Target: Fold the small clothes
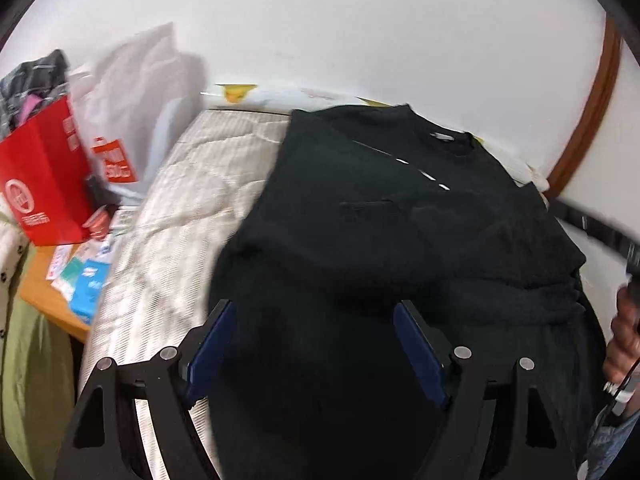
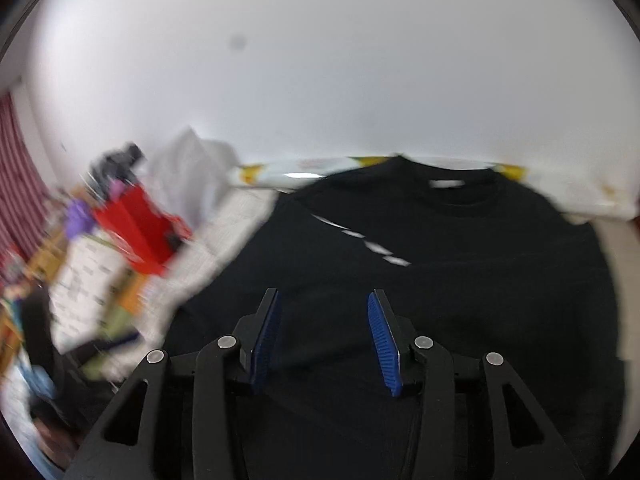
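Observation:
A black sweater (image 1: 360, 232) with a dashed white line on its chest lies flat on a cream quilted bed (image 1: 188, 208), collar at the far end. Its right sleeve looks folded in over the body. My left gripper (image 1: 314, 312) is open and empty, hovering above the sweater's lower part. In the right wrist view the same sweater (image 2: 460, 280) fills the middle, and my right gripper (image 2: 323, 300) is open and empty above its lower middle. This view is motion-blurred.
A red paper bag (image 1: 44, 184) and a white plastic bag (image 1: 136, 96) stand to the left of the bed on a wooden table (image 1: 44, 292) with papers. A white wall lies behind. A hand (image 1: 624, 340) shows at the right edge.

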`<state>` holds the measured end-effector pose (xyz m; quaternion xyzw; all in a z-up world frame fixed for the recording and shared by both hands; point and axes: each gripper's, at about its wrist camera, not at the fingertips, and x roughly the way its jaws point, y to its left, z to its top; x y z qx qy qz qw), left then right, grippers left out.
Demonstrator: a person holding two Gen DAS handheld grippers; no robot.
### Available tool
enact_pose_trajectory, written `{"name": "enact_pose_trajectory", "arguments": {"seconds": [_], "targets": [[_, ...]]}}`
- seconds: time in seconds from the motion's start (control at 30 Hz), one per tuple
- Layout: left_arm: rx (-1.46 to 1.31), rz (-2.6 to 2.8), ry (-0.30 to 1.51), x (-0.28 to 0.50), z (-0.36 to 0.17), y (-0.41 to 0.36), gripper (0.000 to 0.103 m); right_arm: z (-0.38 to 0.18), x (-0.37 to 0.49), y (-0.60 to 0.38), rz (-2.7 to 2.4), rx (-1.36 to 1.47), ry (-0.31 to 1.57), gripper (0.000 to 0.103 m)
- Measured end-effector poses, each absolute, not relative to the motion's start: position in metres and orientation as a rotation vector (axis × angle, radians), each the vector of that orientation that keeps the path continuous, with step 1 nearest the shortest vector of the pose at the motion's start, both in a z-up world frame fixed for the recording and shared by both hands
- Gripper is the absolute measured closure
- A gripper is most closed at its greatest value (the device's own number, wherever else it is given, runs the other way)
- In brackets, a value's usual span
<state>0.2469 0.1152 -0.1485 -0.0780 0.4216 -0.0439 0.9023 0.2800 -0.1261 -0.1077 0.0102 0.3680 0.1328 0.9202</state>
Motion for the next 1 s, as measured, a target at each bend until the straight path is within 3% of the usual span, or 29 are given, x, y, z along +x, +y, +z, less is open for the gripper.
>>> {"name": "enact_pose_trajectory", "arguments": {"seconds": [0.13, 0.27, 0.53, 0.6, 0.73, 0.87, 1.0], "targets": [[-0.19, -0.136, 0.89, 0.271, -0.152, 0.098, 0.03, -0.129, 0.266, -0.186, 0.153, -0.013, 0.82, 0.058], [-0.175, -0.152, 0.89, 0.294, -0.158, 0.09, 0.047, -0.155, 0.255, -0.243, 0.004, -0.031, 0.882, 0.058], [-0.213, -0.147, 0.991, 0.333, -0.179, 0.076, 0.063, -0.194, 0.252, -0.293, -0.043, 0.033, 0.94, 0.058], [-0.182, -0.103, 0.988, 0.335, -0.178, 0.071, 0.087, -0.201, 0.253, -0.299, -0.046, 0.065, 0.923, 0.059], [-0.25, -0.135, 0.956, 0.332, -0.162, 0.081, 0.092, -0.201, 0.254, -0.3, -0.074, 0.08, 0.91, 0.062], [-0.352, -0.2, 0.896, 0.323, -0.142, 0.103, 0.092, -0.2, 0.252, -0.304, -0.097, 0.093, 0.91, 0.075], [-0.381, -0.227, 0.87, 0.321, -0.134, 0.109, 0.092, -0.198, 0.255, -0.307, -0.116, 0.087, 0.919, 0.075]]}}
